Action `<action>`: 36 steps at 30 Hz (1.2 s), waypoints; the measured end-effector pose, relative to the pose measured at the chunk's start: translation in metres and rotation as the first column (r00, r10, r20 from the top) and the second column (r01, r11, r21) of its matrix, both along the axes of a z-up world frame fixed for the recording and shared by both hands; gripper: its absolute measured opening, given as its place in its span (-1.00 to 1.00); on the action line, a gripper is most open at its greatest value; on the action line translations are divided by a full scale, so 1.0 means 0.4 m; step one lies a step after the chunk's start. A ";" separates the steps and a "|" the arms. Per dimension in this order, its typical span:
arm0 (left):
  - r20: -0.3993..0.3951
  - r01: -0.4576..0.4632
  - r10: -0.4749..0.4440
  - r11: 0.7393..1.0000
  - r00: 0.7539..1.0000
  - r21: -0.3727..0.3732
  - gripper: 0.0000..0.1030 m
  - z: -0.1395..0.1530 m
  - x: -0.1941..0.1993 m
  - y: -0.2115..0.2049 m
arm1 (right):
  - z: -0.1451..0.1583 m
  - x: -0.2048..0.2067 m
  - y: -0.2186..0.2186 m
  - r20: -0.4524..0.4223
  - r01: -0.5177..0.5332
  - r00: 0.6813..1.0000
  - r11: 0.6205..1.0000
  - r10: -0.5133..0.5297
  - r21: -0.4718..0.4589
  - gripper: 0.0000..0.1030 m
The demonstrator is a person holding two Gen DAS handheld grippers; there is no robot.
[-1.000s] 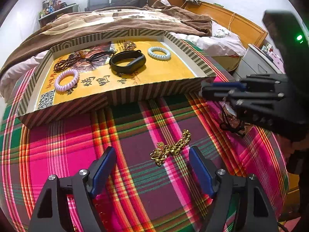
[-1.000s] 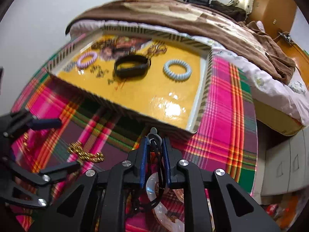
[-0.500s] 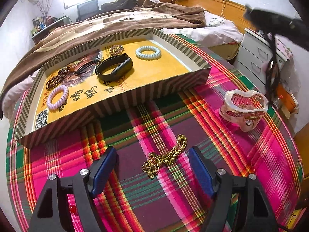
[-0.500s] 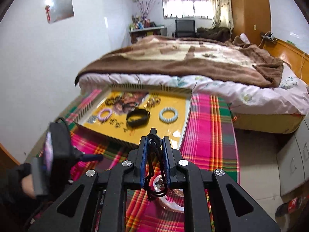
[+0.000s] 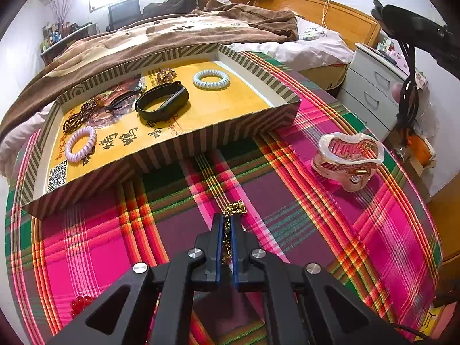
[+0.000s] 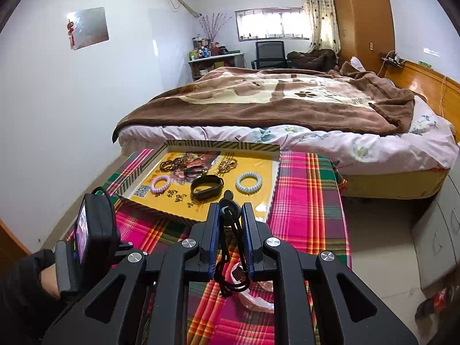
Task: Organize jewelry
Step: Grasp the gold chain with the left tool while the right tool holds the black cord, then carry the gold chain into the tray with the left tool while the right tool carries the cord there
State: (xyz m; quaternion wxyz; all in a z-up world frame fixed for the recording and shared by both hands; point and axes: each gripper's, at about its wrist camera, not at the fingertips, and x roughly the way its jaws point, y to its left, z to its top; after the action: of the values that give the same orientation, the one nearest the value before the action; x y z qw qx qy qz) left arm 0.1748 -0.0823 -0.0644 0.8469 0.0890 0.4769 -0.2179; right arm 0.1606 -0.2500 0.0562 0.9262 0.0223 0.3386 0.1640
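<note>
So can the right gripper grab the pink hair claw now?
Probably not yet: the right gripper is shut on a black cord, hanging above the hair claw. Nothing else blocks it.

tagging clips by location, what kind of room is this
A home bedroom, most likely: a bed under a brown blanket, a wooden wardrobe, and a desk with an office chair by the window.

In the striped box (image 5: 201, 141) lie two spiral hair ties, one lilac (image 5: 80, 144) and one pale blue (image 5: 211, 79), one black band (image 5: 162, 105) and two beaded bracelets (perhaps more, tangled), while the plaid cloth (image 5: 330, 230) bears one gold chain (image 5: 236, 209) and one pink claw clip (image 5: 350, 159).
</note>
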 end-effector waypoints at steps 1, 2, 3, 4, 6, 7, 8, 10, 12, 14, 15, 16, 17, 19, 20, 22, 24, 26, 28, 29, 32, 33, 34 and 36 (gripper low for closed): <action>-0.003 -0.006 0.006 1.000 1.000 -0.007 -0.91 0.000 -0.001 0.003 | -0.002 -0.001 -0.002 -0.003 0.006 1.000 1.000 -0.006 0.003 -0.70; -0.006 -0.009 0.009 1.000 1.000 -0.016 -0.91 0.000 -0.002 0.003 | -0.003 -0.002 -0.004 -0.004 0.011 1.000 1.000 -0.011 0.008 -0.70; -0.012 -0.011 0.011 0.999 1.000 -0.035 -0.91 0.002 -0.002 0.007 | -0.004 -0.002 -0.007 -0.005 0.015 1.000 1.000 -0.015 0.014 -0.70; -0.014 -0.014 0.014 0.999 1.000 -0.045 -0.91 0.007 -0.005 0.011 | -0.004 -0.003 -0.009 -0.006 0.019 1.000 1.000 -0.019 0.019 -0.70; -0.006 -0.019 0.018 0.997 1.000 -0.073 -0.91 0.025 -0.006 0.020 | -0.002 -0.007 -0.013 -0.006 0.025 1.000 0.999 -0.025 0.021 -0.70; 0.000 -0.024 0.024 0.996 1.000 -0.089 -0.91 0.038 -0.007 0.026 | -0.001 -0.009 -0.015 -0.005 0.028 1.000 0.999 -0.028 0.023 -0.70; 0.004 -0.030 0.030 0.994 1.000 -0.104 -0.91 0.051 -0.006 0.033 | 0.002 -0.009 -0.017 -0.003 0.030 1.000 0.999 -0.030 0.025 -0.70; 0.012 -0.040 0.042 0.990 0.999 -0.138 -0.91 0.079 -0.001 0.051 | 0.008 -0.009 -0.019 0.001 0.033 0.999 0.999 -0.033 0.028 -0.70; 0.025 -0.046 0.051 0.985 0.998 -0.167 -0.91 0.108 0.002 0.066 | 0.014 -0.008 -0.021 0.005 0.036 0.999 0.999 -0.036 0.033 -0.70; 0.042 -0.053 0.062 0.981 0.997 -0.184 -0.91 0.133 0.006 0.081 | 0.021 -0.003 -0.022 0.008 0.038 0.999 0.999 -0.039 0.039 -0.70; 0.050 -0.055 0.065 0.980 0.997 -0.191 -0.91 0.146 0.010 0.086 | 0.024 0.001 -0.020 0.009 0.039 0.999 0.998 -0.039 0.040 -0.70; 0.057 -0.059 0.071 0.979 0.996 -0.197 -0.91 0.158 0.014 0.095 | 0.026 0.007 -0.018 0.007 0.039 0.999 0.998 -0.039 0.041 -0.70; 0.066 -0.067 0.081 0.978 0.995 -0.200 -0.91 0.172 0.021 0.103 | 0.027 0.014 -0.017 0.005 0.040 0.999 0.998 -0.041 0.042 -0.70; 0.079 -0.078 0.096 0.976 0.992 -0.201 -0.91 0.191 0.033 0.118 | 0.027 0.028 -0.013 0.002 0.047 0.999 0.998 -0.047 0.040 -0.70; 0.087 -0.085 0.104 0.976 0.991 -0.201 -0.91 0.200 0.041 0.127 | 0.025 0.038 -0.011 -0.001 0.052 0.999 0.998 -0.052 0.040 -0.70; 0.095 -0.092 0.113 0.975 0.989 -0.203 -0.91 0.214 0.056 0.141 | 0.019 0.055 -0.007 -0.013 0.054 0.999 0.997 -0.053 0.047 -0.70; 0.107 -0.103 0.127 0.973 0.986 -0.206 -0.91 0.227 0.079 0.155 | 0.009 0.082 -0.003 -0.037 0.057 0.998 0.996 -0.055 0.062 -0.70; 0.111 -0.103 0.130 0.971 0.985 -0.216 -0.91 0.233 0.098 0.165 | -0.002 0.110 0.005 -0.058 0.061 0.997 0.996 -0.057 0.072 -0.69; 0.107 -0.110 0.137 0.968 0.985 -0.225 -0.91 0.232 0.121 0.173 | -0.015 0.136 0.014 -0.079 0.062 0.995 0.996 -0.056 0.071 -0.70; 0.106 -0.117 0.144 0.967 0.984 -0.228 -0.91 0.230 0.138 0.177 | -0.023 0.154 0.021 -0.091 0.061 0.994 0.996 -0.055 0.069 -0.70; 0.087 -0.126 0.151 0.963 0.985 -0.238 -0.91 0.219 0.169 0.187 | -0.036 0.187 0.037 -0.105 0.059 0.993 0.996 -0.052 0.064 -0.70; 0.083 -0.125 0.149 0.963 0.985 -0.240 -0.91 0.214 0.176 0.188 | -0.038 0.196 0.040 -0.107 0.061 0.993 0.996 -0.054 0.063 -0.70; 0.082 -0.126 0.150 0.963 0.985 -0.239 -0.91 0.209 0.184 0.188 | -0.040 0.205 0.042 -0.110 0.061 0.992 0.996 -0.054 0.065 -0.70; 0.070 -0.129 0.150 0.962 0.986 -0.242 -0.91 0.198 0.201 0.190 | -0.042 0.227 0.045 -0.116 0.063 0.992 0.996 -0.055 0.067 -0.70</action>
State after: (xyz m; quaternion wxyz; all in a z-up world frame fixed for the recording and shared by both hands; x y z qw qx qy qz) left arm 0.2552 -0.0064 0.0146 0.8847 -0.0371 0.4151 -0.2091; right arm 0.2513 -0.2320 0.0392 0.9084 0.0741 0.3844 0.1470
